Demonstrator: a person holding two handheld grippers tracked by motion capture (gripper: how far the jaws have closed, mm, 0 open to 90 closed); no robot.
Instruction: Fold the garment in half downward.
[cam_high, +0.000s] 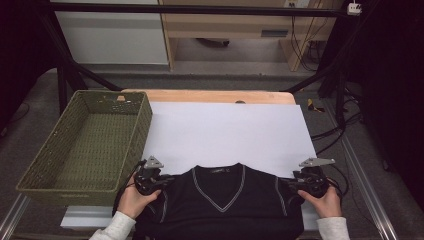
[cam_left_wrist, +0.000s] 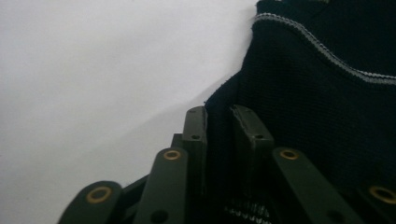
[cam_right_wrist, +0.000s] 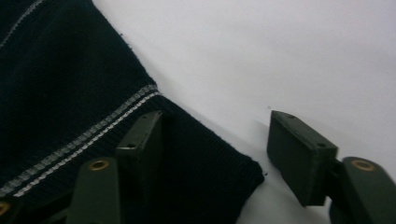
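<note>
- Looking at the high view, you're barely started: the black sweater (cam_high: 220, 205) lies flat, face up, at the near edge of the bench (cam_high: 215, 96), on the white sheet (cam_high: 230, 132), with its lower part hanging off toward you.
- No fold in it yet as far as I can tell, and the green basket (cam_high: 37, 170) on the left has nothing in it, so my guess is that folding and stowing are all left to do.
- Your left gripper (cam_left_wrist: 219, 116) is at the sweater's left shoulder. Its fingers are nearly together with dark knit pinched between them, so it looks like it has hold of that edge.
- Your right gripper (cam_right_wrist: 215, 135) is at the other shoulder with its fingers spread wide. One finger rests on the cloth beside the grey stripe, the other sits out over the white sheet, and the corner of the knit lies between them, not gripped yet.
- Both hands sit low, forearms coming in from the near edge, grippers pointing inward at the garment.
</note>
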